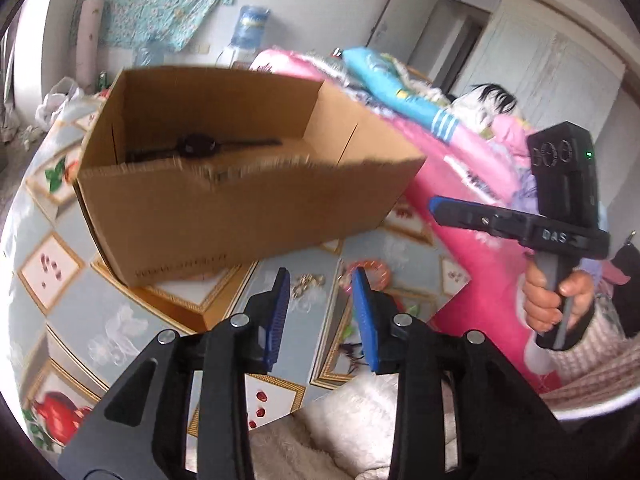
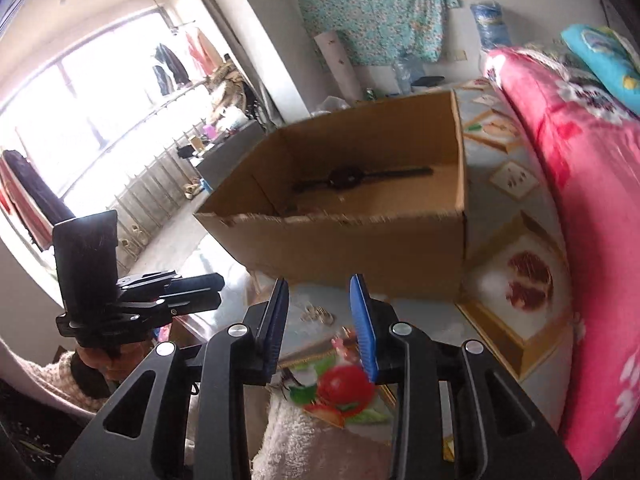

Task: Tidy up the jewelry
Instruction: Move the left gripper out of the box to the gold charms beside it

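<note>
An open cardboard box [image 1: 240, 208] [image 2: 360, 248] stands on the patterned bed cover, with a black wristwatch [image 1: 196, 146] [image 2: 344, 176] lying flat on its floor. In front of the box lie small silvery jewelry pieces [image 1: 307, 282] [image 2: 318, 314] and an orange bracelet [image 1: 374, 269]. My left gripper [image 1: 321, 280] hovers open just above those pieces, with nothing between its blue pads. My right gripper [image 2: 319, 285] is also open and empty, above the same spot. Each wrist view shows the other gripper from the side: the right gripper [image 1: 438, 207] in a hand, the left gripper [image 2: 216, 288] at the left.
A pink floral blanket [image 1: 472, 240] [image 2: 592, 200] and a blue pillow [image 1: 400, 88] are piled to the right of the box. White fluffy cloth [image 1: 344, 432] lies below the grippers. A water jug [image 1: 250, 26] stands by the far wall. A window and hung clothes [image 2: 172, 64] are at the left.
</note>
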Demonstrator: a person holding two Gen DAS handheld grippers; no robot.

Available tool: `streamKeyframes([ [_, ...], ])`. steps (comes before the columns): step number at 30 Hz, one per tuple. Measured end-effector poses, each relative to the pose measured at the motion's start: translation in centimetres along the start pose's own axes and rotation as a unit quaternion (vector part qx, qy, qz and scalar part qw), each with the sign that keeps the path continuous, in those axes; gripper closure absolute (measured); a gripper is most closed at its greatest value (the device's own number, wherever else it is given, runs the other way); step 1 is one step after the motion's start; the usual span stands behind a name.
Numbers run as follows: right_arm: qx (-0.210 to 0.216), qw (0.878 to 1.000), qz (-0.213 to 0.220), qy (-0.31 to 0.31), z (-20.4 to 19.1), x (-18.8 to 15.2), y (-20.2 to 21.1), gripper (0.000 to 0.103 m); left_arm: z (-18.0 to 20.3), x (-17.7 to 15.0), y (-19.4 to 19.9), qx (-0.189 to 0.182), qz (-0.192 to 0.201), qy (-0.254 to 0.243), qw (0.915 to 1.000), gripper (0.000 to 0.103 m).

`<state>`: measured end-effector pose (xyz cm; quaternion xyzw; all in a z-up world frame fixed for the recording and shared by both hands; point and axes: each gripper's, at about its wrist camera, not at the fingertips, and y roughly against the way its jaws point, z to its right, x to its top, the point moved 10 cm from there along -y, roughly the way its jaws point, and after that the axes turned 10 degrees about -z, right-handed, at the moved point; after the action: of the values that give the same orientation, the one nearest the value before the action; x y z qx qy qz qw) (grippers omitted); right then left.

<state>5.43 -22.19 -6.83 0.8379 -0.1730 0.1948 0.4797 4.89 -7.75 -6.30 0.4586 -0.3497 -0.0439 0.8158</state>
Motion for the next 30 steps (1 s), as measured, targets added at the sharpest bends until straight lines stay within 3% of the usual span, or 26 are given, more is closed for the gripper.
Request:
streamKeyframes([
  [3,0.014,0.998,-0.023,-0.053,1.6,-1.8,-2.2,0.071,-0.3,-0.4,-2.7,0.045,-0.012,-0.014,0.9988,0.073],
  [8,0.036,0.997,-0.023,-0.069,1.5,-2.4,-3.5,0.071,-0.4,-0.9,-6.3,0.103,-0.034,-0.065,0.9919,0.073],
  [13,0.041,0.997,-0.018,-0.062,1.1,-2.0,-3.8,0.071,-0.9,-0.8,-8.3,0.117,-0.053,-0.082,0.9883,0.073],
  [19,0.052,0.996,-0.019,-0.064,1.3,-2.0,-3.9,0.071,-0.6,-0.3,-9.1,0.144,-0.048,-0.113,0.982,0.075],
  [25,0.061,0.996,-0.025,-0.066,1.0,-2.4,-4.5,0.071,-1.3,-0.3,-8.7,0.146,-0.049,-0.116,0.9812,0.093],
  [30,0.066,0.996,-0.028,-0.056,0.3,-1.9,-4.9,0.071,-2.3,-0.6,-8.1,0.145,-0.046,-0.106,0.9827,0.098],
])
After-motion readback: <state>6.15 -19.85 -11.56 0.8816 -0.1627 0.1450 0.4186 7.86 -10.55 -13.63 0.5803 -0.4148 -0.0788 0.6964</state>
